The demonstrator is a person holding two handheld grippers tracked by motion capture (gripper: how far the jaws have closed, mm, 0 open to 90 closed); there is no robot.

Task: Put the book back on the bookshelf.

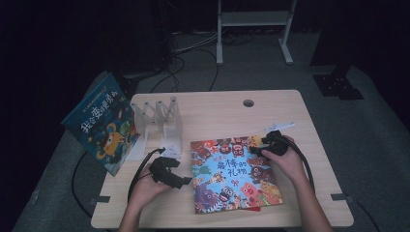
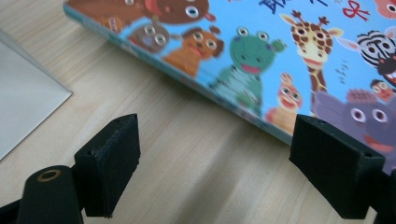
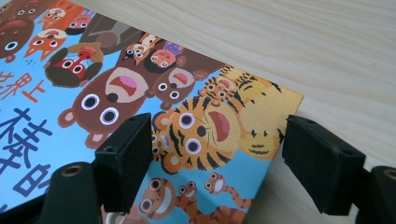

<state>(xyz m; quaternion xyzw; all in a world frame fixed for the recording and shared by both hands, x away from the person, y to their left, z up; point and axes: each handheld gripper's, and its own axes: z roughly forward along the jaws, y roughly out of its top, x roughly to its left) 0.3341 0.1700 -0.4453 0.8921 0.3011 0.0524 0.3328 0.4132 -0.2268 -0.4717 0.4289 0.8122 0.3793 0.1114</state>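
Two hand-held grippers, left [image 1: 186,182] and right [image 1: 257,149], both spread wide, flank the picture book [image 1: 232,171] mid-frame, right one nearer.

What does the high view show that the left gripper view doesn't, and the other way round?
High view alone: the folding rack, a second book leaning off the table's left edge, the cable hole, and the right gripper at the book's far right corner. Left gripper view alone: close detail of the cover's frog and giraffe, and the open gap between its black jaws. Shared: the animal book, the table and the left gripper at the book's left edge.
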